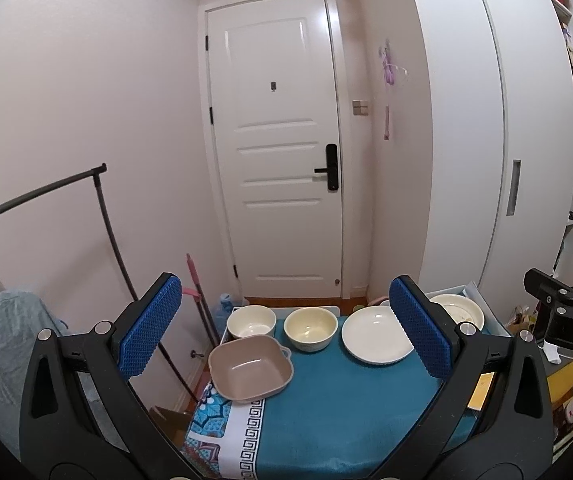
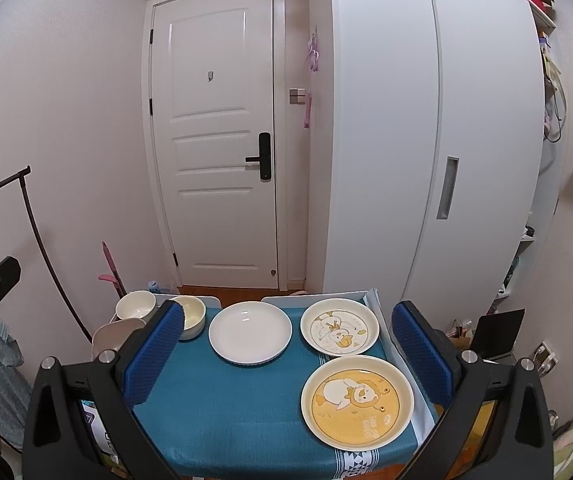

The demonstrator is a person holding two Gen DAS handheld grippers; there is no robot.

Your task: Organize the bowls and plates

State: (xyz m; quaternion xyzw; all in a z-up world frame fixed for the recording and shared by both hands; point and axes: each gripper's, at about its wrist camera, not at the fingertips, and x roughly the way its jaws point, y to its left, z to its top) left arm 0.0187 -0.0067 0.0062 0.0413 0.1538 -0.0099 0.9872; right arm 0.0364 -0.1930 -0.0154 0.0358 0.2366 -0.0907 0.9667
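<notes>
I hold both grippers, left gripper [image 1: 286,334] and right gripper [image 2: 288,354], spread wide and empty. The pink square bowl [image 1: 249,368] sits between my left jaws; the yellow duck plate [image 2: 357,401] lies between my right ones.

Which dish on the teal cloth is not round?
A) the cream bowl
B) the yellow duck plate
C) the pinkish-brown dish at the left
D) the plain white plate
C: the pinkish-brown dish is squarish with rounded corners and a small side handle, while the other dishes are round.
</notes>
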